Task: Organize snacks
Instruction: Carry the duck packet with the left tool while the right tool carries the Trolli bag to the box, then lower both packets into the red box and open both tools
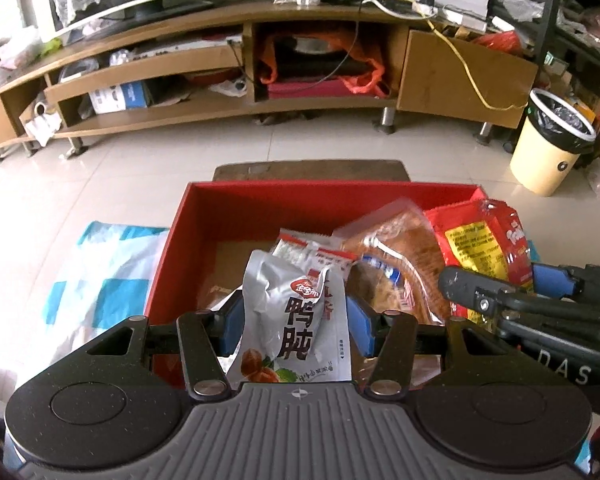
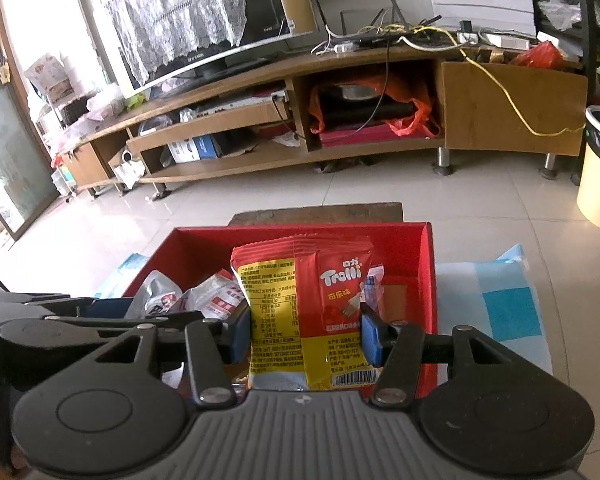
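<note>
Jaws: left gripper (image 1: 295,322) is closed narrow on a crumpled silver foil snack pouch with black characters (image 1: 290,320), blue pads pressing both its sides; right gripper (image 2: 305,338) is closed narrow on a red-and-yellow Trolli gummy packet (image 2: 312,312), gripped low with most of the packet sticking up past the pads. Both loads sit over the open red cardboard box (image 1: 260,204), which rests on the blue-and-white checked cloth (image 1: 100,272). The box's left half shows bare floor; the middle and right hold a white-and-red sachet (image 1: 308,250) and a clear bag of brown pastry (image 1: 400,252). My take: drop the silver pouch into the empty left side, lower it before releasing so it lies flat. Lay the Trolli packet flat at the right wall, not on the pastry. Keep the two grippers apart; they're close.
</note>
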The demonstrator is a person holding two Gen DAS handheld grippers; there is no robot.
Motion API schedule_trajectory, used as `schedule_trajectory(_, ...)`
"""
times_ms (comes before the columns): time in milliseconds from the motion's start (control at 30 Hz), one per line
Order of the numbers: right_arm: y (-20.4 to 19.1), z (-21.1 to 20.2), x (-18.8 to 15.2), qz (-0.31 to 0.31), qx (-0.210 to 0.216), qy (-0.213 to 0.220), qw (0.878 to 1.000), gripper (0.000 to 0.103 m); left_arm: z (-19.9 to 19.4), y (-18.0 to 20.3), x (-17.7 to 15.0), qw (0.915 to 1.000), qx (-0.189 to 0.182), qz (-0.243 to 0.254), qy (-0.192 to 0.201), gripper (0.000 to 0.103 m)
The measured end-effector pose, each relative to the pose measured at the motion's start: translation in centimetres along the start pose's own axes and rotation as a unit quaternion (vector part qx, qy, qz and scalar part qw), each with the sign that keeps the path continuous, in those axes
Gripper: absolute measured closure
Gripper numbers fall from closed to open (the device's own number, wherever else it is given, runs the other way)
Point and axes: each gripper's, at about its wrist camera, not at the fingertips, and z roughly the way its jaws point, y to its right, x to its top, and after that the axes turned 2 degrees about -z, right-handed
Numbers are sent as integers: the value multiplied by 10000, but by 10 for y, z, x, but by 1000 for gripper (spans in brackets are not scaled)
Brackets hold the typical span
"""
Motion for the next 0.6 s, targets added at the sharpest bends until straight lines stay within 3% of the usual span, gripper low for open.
schedule_trajectory(133,-1,9,-1,-68,-56,-43,10000,52,5,-2,-2,9999,81,56,-52,41)
schedule_trajectory(267,0,13,-1,-111,-140,-65,9998,52,5,-2,-3,9997,231,88,-39,27)
schedule_trajectory(600,1,5,0,-130,-225,78,9996,47,-1,-1,-4,9996,273,106,0,19)
